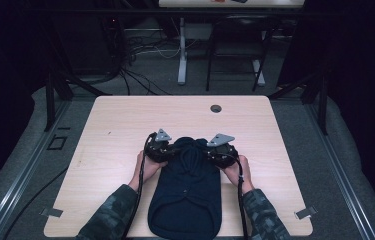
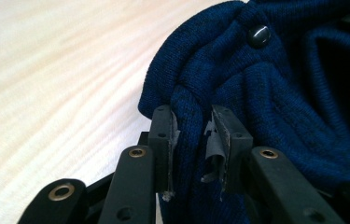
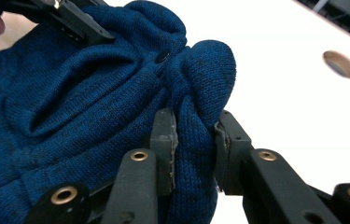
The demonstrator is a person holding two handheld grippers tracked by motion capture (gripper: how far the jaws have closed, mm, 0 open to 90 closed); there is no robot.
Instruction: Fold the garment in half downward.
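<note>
Pinching the navy sweater at its far end, left gripper and right gripper each clamp a fold.

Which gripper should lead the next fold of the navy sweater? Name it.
Neither has a clear edge: left gripper and right gripper both have jaws pinched on folds at the far end of the navy sweater, so probably move them together; right if forced.

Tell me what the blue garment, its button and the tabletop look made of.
Garment: dark blue knit, probably wool or acrylic; fine ribbed stitches show where the left gripper and right gripper pinch folds of it.
Button: dark, glossy, likely plastic; it catches a highlight.
Tabletop: pale wood-grain surface, smooth and matt, likely laminate rather than solid wood; grain streaks show close up.
</note>
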